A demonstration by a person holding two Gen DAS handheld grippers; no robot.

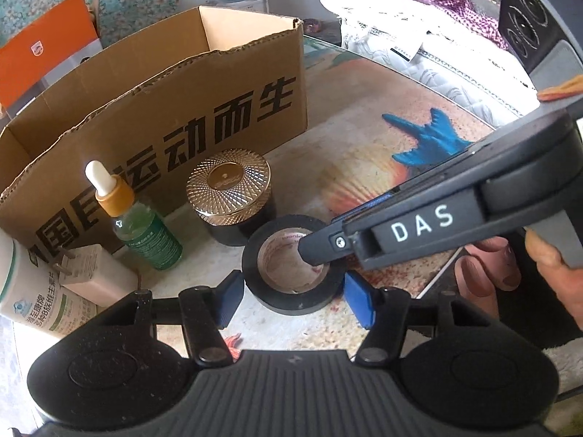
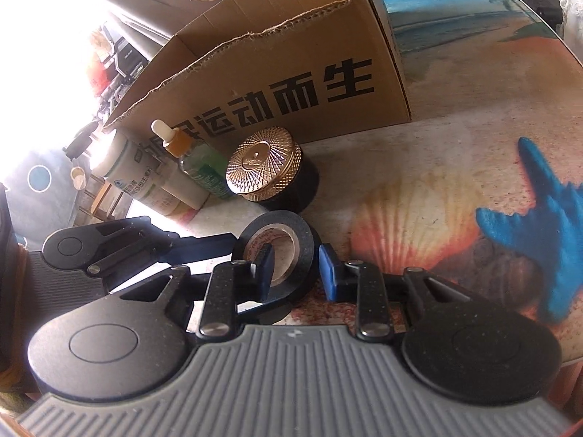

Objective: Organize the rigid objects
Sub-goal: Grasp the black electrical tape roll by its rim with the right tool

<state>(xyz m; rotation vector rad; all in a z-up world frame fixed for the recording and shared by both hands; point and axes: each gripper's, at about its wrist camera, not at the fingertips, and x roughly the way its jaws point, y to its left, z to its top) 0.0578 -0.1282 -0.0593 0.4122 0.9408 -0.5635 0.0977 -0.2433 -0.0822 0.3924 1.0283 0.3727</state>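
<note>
A black tape roll lies flat on the table; it also shows in the right wrist view. My left gripper is open, its blue pads on either side of the roll's near edge. My right gripper is open, with its left finger inside the roll's core and its right finger outside the rim. In the left wrist view the right gripper's finger dips into the roll's hole. A black jar with a gold lid stands just behind the roll.
An open cardboard box stands behind the items. A green dropper bottle, a white charger plug and a white supplement bottle stand at the left. The table edge runs at the right, bedding beyond it.
</note>
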